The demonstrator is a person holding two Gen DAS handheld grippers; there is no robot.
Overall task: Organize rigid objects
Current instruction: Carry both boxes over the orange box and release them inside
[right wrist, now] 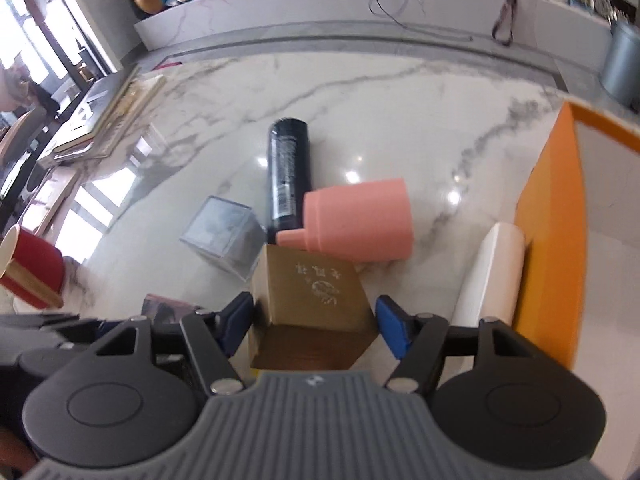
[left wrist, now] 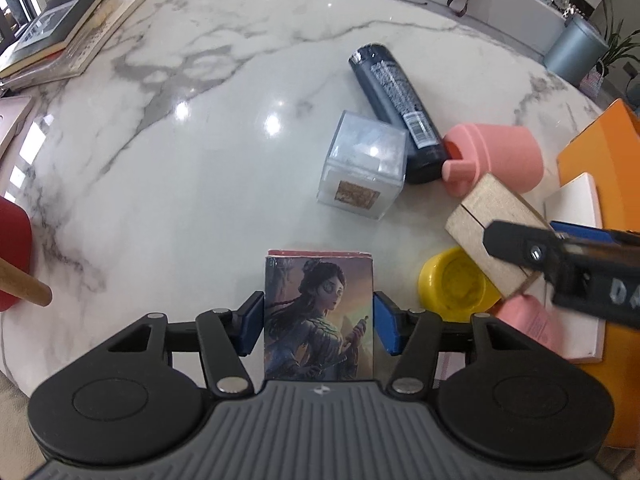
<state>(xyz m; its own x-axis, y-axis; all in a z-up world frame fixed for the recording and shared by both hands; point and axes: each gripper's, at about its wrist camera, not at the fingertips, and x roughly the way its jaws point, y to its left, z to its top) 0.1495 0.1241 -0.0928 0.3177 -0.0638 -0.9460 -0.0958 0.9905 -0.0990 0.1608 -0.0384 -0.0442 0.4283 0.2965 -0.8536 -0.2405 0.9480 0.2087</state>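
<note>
My left gripper (left wrist: 319, 322) is shut on a picture card box (left wrist: 319, 316) showing a woman, held above the marble table (left wrist: 180, 168). My right gripper (right wrist: 314, 326) is shut on a tan cardboard box (right wrist: 312, 304); that box (left wrist: 494, 220) and the right gripper (left wrist: 560, 264) also show at the right of the left wrist view. On the table lie a dark bottle (left wrist: 394, 108), a clear plastic cube (left wrist: 362, 164), a pink cup (left wrist: 492, 152) on its side and a yellow lid (left wrist: 456, 284). The bottle (right wrist: 288, 172), cube (right wrist: 224, 236) and pink cup (right wrist: 360, 220) lie just ahead of the right gripper.
An orange bin (right wrist: 552, 248) stands at the right with a white box (right wrist: 494, 276) against it. Stacked books (left wrist: 60, 28) lie far left. A red cup (right wrist: 32, 272) with a wooden handle sits at the left edge. A pink item (left wrist: 528, 320) lies under the right gripper.
</note>
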